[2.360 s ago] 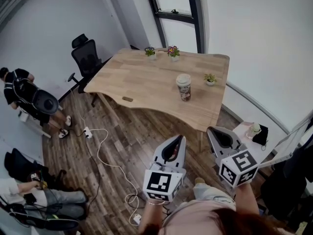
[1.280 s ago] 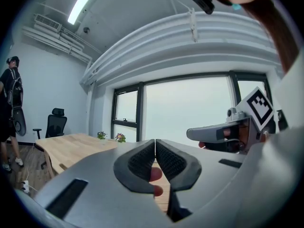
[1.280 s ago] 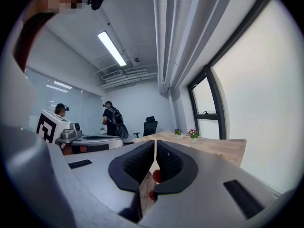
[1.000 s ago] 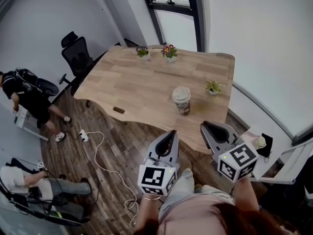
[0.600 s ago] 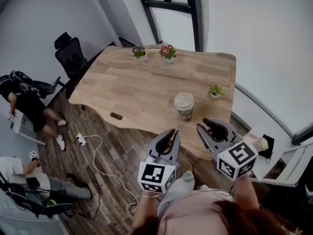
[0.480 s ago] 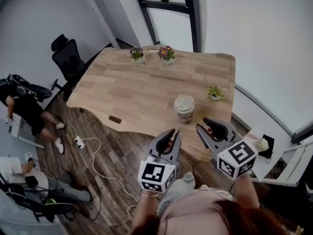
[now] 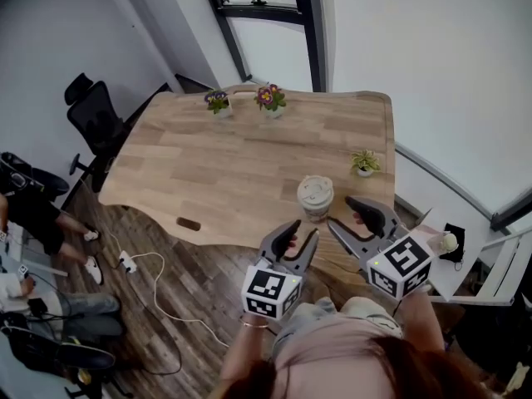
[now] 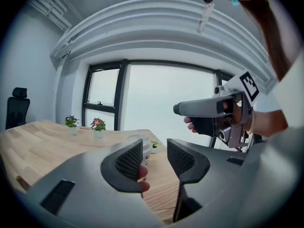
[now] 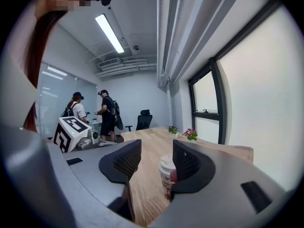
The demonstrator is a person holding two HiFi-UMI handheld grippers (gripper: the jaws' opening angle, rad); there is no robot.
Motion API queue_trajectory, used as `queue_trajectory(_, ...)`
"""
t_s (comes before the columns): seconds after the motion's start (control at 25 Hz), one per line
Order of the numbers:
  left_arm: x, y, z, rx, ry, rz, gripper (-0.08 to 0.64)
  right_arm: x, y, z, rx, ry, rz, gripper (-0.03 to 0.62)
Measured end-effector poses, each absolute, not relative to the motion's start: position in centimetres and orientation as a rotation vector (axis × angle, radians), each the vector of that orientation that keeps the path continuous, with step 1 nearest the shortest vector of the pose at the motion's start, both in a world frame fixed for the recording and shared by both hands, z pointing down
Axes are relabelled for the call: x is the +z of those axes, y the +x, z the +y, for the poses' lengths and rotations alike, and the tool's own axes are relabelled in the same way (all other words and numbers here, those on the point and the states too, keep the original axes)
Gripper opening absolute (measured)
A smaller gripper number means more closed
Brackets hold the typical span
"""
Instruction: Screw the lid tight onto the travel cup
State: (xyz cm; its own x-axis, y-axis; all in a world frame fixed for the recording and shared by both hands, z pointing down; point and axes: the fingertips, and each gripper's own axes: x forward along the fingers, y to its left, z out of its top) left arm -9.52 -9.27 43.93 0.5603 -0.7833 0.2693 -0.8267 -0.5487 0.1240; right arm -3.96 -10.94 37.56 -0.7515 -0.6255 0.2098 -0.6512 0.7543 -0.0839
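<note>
The travel cup (image 7: 316, 198), its lid (image 7: 316, 189) on top, stands close to the near edge of the wooden table (image 7: 224, 160), just ahead of the left gripper (image 7: 301, 229) and the right gripper (image 7: 339, 213). Both pairs of jaws have just been opening and stand partly apart with nothing between their pads. In each gripper view a jaw covers part of the cup, so the lid's seating is unclear. Potted flowers (image 7: 270, 98) stand at the far edge below a window (image 7: 266, 48), and the floor (image 7: 166, 289) is dark planks.
</note>
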Motion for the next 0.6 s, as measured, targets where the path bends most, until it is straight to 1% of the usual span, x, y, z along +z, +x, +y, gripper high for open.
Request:
queue_trajectory(0.12,45.4,-9.8,-10.2,0.285,2.576,-1.285,0.189,38.5,-4.6,-11.9,0.228,1.027,-2.756,0.216)
queue_trajectory(0.16,45.9,-9.9,-10.4,0.293,2.578,-1.27,0.204,38.8,-4.8,-12.2,0.232,1.026,-2.752,0.221)
queue_trajectory(0.32,47.6,-9.9,-11.5,0.329,2.584,-1.223,0.229,40.2,-5.4,-13.0,0.234,0.995,-2.73,0.259)
queue_trajectory(0.6,50.0,-9.9,-13.2,0.378,2.587,-1.215,0.272,42.5,-6.2,-14.6,0.21,0.906,-2.702,0.301)
